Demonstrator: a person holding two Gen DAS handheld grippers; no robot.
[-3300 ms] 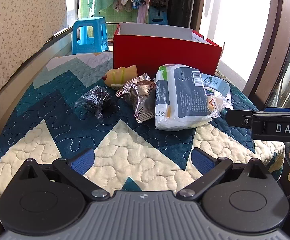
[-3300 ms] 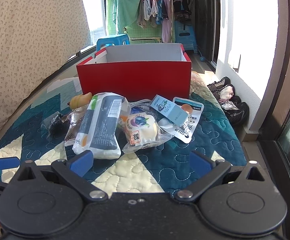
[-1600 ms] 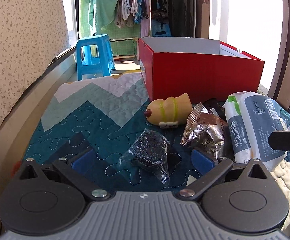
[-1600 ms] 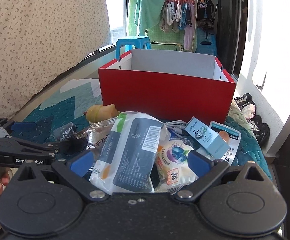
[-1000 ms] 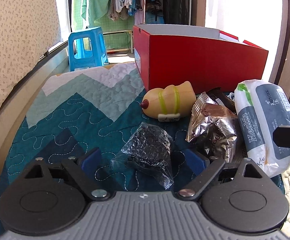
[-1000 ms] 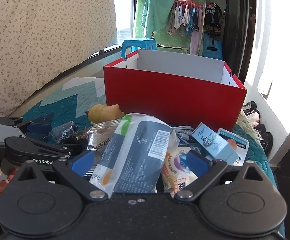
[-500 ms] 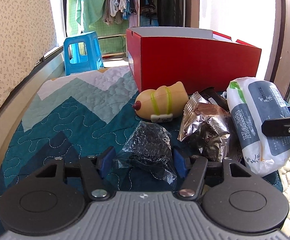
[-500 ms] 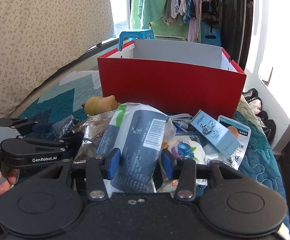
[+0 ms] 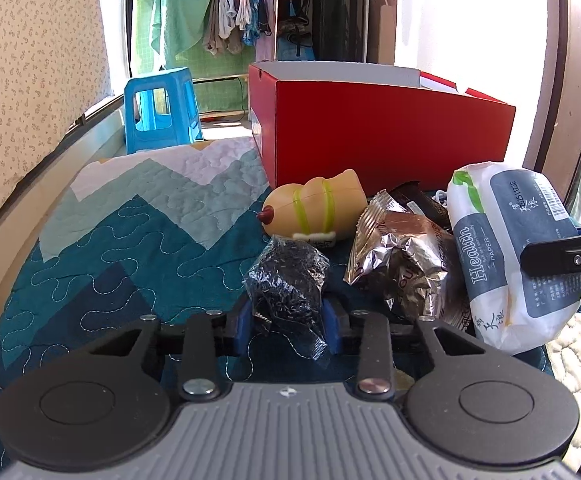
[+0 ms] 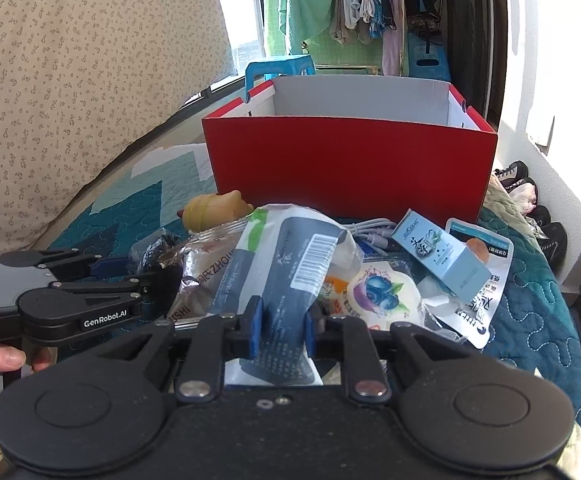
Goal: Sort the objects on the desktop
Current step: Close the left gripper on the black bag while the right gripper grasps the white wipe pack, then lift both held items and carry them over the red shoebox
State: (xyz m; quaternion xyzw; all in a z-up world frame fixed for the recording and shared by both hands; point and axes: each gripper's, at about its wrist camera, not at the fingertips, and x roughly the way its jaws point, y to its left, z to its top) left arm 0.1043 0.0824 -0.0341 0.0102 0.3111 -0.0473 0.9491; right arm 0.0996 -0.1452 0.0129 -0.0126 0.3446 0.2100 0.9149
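**Colours and patterns on the quilted surface**

Blue pads were seen on black fingers. Between them a glittery black packet was held. Beyond the fingertips, a tan toy banded in yellow-green and a crinkled silver-brown wrapper were noted. A white, grey-blue and green tissue pack was pinched between blue pads. A red box, white inside, stood beyond on a teal, navy and cream zigzag quilt.

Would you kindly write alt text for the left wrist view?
The left gripper pinches a small clear bag of black bits on a quilt. Beyond lie a yellow toy, a foil packet and a tissue pack, with a red box behind.
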